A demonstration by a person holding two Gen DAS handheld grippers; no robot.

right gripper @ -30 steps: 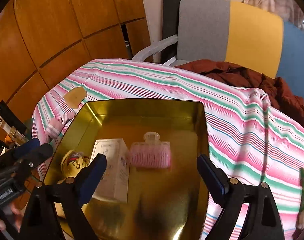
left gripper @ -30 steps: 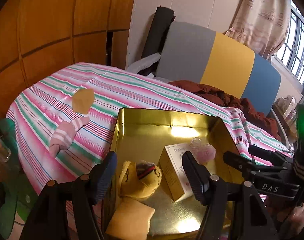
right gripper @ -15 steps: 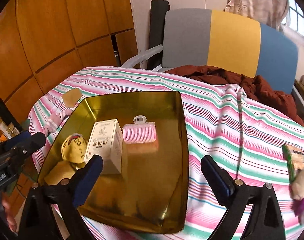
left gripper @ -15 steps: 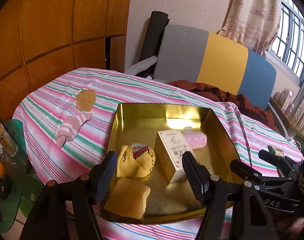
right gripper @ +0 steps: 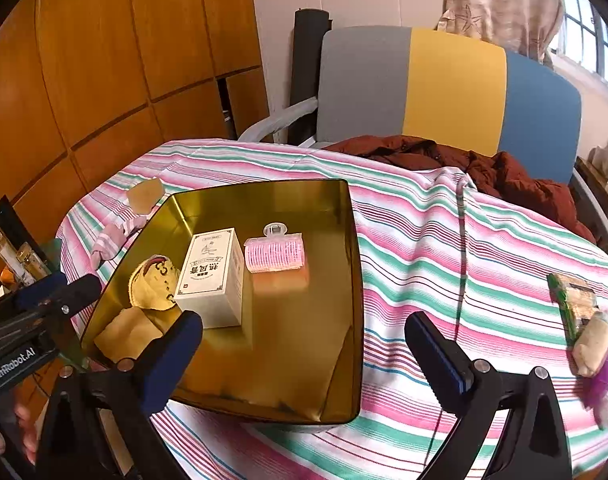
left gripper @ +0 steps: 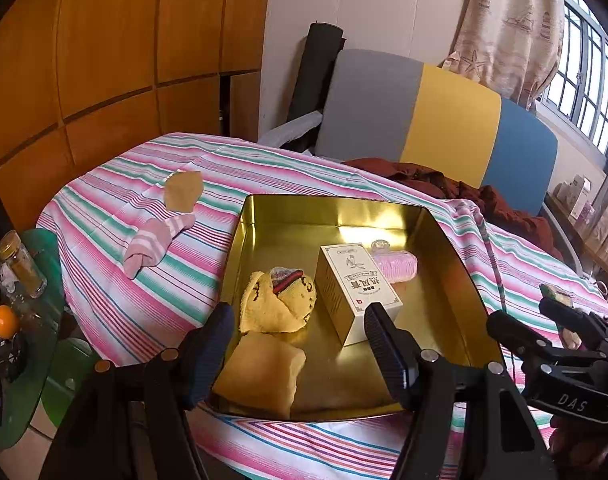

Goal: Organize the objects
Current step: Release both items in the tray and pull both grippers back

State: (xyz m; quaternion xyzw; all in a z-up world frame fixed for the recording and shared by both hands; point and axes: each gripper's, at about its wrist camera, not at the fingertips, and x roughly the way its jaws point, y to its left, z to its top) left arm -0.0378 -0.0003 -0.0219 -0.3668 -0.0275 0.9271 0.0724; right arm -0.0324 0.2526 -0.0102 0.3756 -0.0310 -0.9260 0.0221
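Observation:
A gold metal tray point(left gripper: 336, 212) point(right gripper: 344, 360) sits on the striped tablecloth. In it lie a white box point(left gripper: 354, 286) point(right gripper: 212, 276), a pink hair roller point(left gripper: 396, 266) point(right gripper: 274, 252), a yellow rolled sock point(left gripper: 278, 306) point(right gripper: 152, 286) and a tan pad point(left gripper: 264, 376) point(right gripper: 126, 334). A pink striped sock point(left gripper: 156, 240) point(right gripper: 114, 236) and a tan piece point(left gripper: 183, 191) point(right gripper: 144, 196) lie on the cloth left of the tray. My left gripper point(left gripper: 298, 354) is open and empty at the tray's near edge. My right gripper point(right gripper: 304, 354) is open and empty over the tray's near right corner.
A green snack packet point(right gripper: 572, 300) and a beige and purple bundle point(right gripper: 596, 352) lie on the cloth at the right. A brown jacket point(right gripper: 464, 160) hangs on a grey, yellow and blue chair behind. A glass side table with jars point(left gripper: 20, 264) stands at the left.
Both grippers have pulled back and up from the tray, so more of the table shows. The pink roller lies in the tray, free of the right gripper.

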